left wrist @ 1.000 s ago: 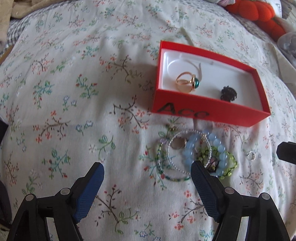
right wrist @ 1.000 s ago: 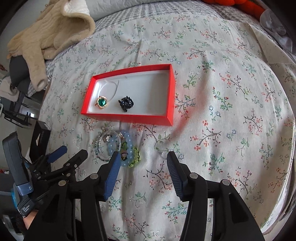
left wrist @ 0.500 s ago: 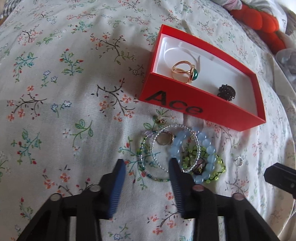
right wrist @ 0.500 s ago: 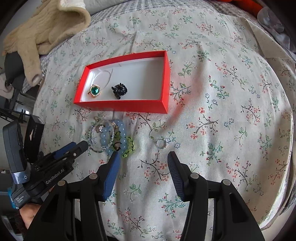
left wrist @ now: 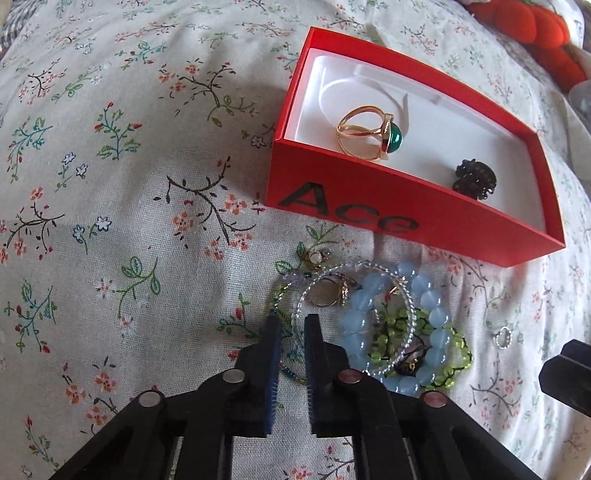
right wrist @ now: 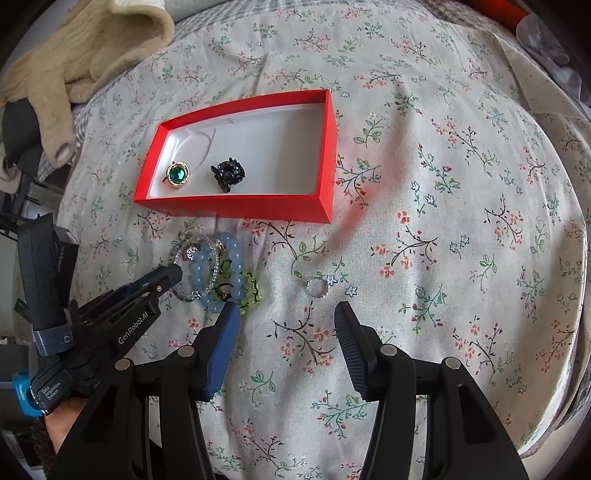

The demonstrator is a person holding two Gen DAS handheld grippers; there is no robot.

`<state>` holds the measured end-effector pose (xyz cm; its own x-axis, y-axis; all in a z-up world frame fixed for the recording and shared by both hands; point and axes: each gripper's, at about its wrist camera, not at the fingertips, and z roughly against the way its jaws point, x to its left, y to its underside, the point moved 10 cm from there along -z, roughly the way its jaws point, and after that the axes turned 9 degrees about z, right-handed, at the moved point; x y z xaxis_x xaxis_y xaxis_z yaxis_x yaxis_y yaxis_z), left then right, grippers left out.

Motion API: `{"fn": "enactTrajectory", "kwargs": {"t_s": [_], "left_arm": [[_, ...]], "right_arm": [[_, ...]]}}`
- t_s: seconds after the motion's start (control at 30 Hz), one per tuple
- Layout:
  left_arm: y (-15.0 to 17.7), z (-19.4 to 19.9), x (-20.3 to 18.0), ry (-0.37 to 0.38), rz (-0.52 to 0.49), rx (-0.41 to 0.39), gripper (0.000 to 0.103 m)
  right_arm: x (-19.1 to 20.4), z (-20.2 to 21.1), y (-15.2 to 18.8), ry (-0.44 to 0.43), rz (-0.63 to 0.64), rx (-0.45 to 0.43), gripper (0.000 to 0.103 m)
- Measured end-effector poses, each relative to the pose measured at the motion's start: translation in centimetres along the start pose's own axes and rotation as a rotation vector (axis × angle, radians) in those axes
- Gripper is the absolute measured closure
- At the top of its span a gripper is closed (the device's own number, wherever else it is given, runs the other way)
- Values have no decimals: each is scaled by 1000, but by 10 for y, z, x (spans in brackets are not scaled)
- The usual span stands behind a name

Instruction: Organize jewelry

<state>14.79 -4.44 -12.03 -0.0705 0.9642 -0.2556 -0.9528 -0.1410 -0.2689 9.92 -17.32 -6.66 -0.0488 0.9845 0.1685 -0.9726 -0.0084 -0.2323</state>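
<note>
Now the left tongs (left wrist: 291,326) have just closed on the thin silver beaded bangle (left wrist: 356,317) below the red cardboard box (left wrist: 406,221), for lifting; the right tongs (right wrist: 284,314) wait released.

**Non-task items in view**

Floral bedsheet (right wrist: 461,206): cream, printed with small sprigs, fills both views. Beige knitted sweater (right wrist: 74,62): upper left of right-wrist view, lying over grey checked fabric (right wrist: 207,22). Orange plush toy (left wrist: 532,33): upper right of left-wrist view.
</note>
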Motion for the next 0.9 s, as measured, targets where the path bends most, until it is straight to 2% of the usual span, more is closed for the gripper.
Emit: {"fn": "enactTrajectory", "kwargs": {"t_s": [0.13,0.5,0.7,0.87,0.9], "left_arm": [[-3,0,2,-1,2,-7,103],[-5,30,2,39,-26,-51,103],[2,28,-2,125,-1,9,103],[6,17,-5,110,14,45,103],[6,13,-7,107,19,55,100]], "right_arm": [[0,-4,1,1,-5,8,47],[2,-5,-1,-1,-12,9,47],[7,-9,-4,-11,-19,14,47],[9,-13,-4,-10,-12,23,47],[9,-13,-4,-10,-12,23,47]]}}
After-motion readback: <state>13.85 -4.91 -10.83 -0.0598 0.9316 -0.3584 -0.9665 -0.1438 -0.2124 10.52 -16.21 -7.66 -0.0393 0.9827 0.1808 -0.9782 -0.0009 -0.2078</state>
